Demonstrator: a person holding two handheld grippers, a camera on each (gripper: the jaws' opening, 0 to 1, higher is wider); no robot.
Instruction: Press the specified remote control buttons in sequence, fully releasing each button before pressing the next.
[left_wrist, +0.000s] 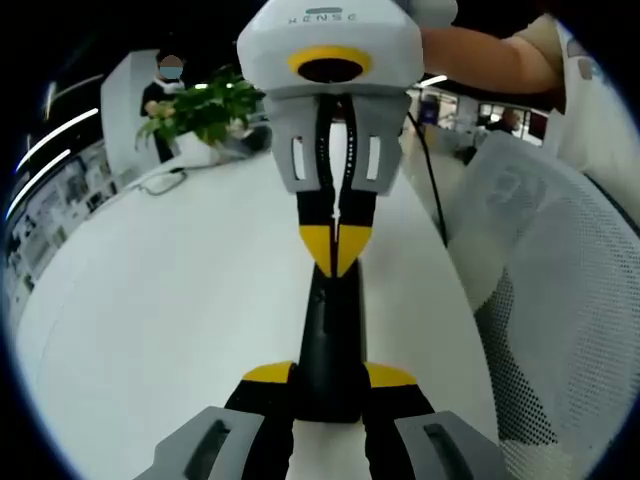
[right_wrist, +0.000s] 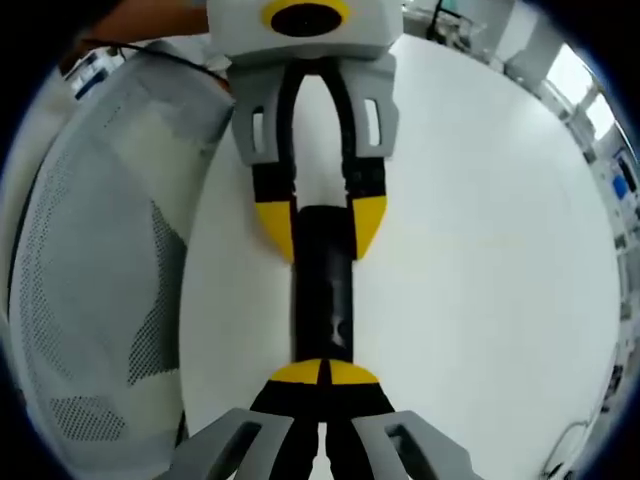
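- Nearest the lens in the left gripper view, the left gripper (left_wrist: 330, 380) has its yellow-tipped jaws either side of the near end of the black remote control (left_wrist: 330, 335), clamped on it as far as I can judge.
- The remote lies lengthwise on the white table (left_wrist: 160, 330), running straight away from that gripper.
- At the remote's far end comes the right gripper (left_wrist: 336, 245), jaws drawn together to a single yellow point, holding nothing, tip down on the remote's top face.
- Flip to the right gripper view: the right gripper's (right_wrist: 323, 375) closed tips sit on the remote (right_wrist: 322, 300) near a small button detail, with the left gripper (right_wrist: 322, 225) straddling the remote's other end.
- That reads as a press under way, or just about to land.
- Beside the remote, a white mesh chair (left_wrist: 560, 330) crowds the table edge.
- Beyond the remote's far end, a potted plant (left_wrist: 205, 110).
- Risk: the closed tips are broad beside the buttons; an off-centre push could catch a neighbouring key.
- Risk: pressing hard could tip or slide the remote if the holding jaws are loose.
- Risk: dragging to the next button without lifting clear would break the full-release rule.
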